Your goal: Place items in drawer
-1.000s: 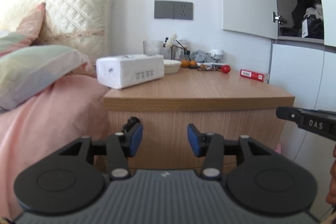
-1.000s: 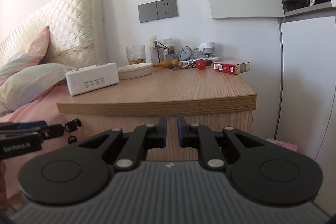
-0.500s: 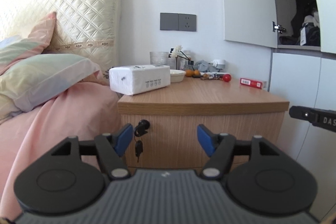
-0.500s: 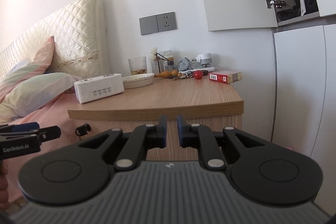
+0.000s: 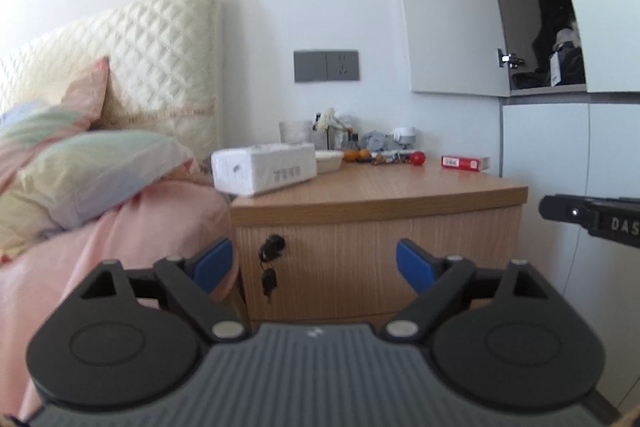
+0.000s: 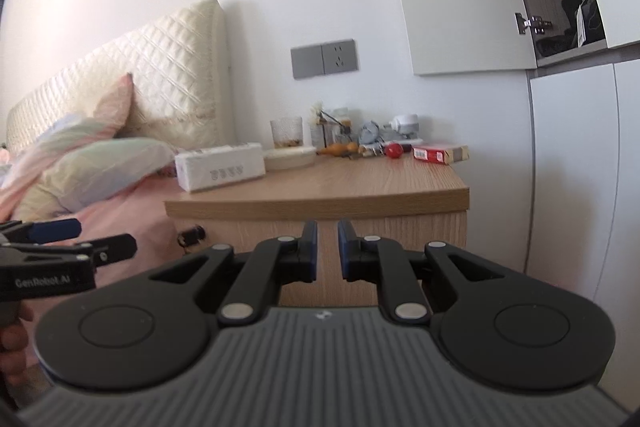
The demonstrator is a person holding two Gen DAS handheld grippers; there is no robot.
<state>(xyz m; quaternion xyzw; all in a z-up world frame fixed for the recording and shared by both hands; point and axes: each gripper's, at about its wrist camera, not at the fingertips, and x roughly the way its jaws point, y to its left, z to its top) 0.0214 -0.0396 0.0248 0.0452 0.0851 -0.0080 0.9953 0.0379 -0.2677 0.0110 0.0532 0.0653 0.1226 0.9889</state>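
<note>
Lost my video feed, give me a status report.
Left gripper open, empty. Right gripper nearly shut, empty. Drawer closed, key hanging in lock. Nothing blocking.

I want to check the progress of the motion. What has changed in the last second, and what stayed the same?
Both views have backed away from the nightstand, which looks smaller. The left gripper opened wider; it holds nothing. The right gripper stayed nearly closed, empty, a narrow gap between its jaws. The drawer is closed as before, its key hanging, and the tissue pack and red box did not move.
</note>
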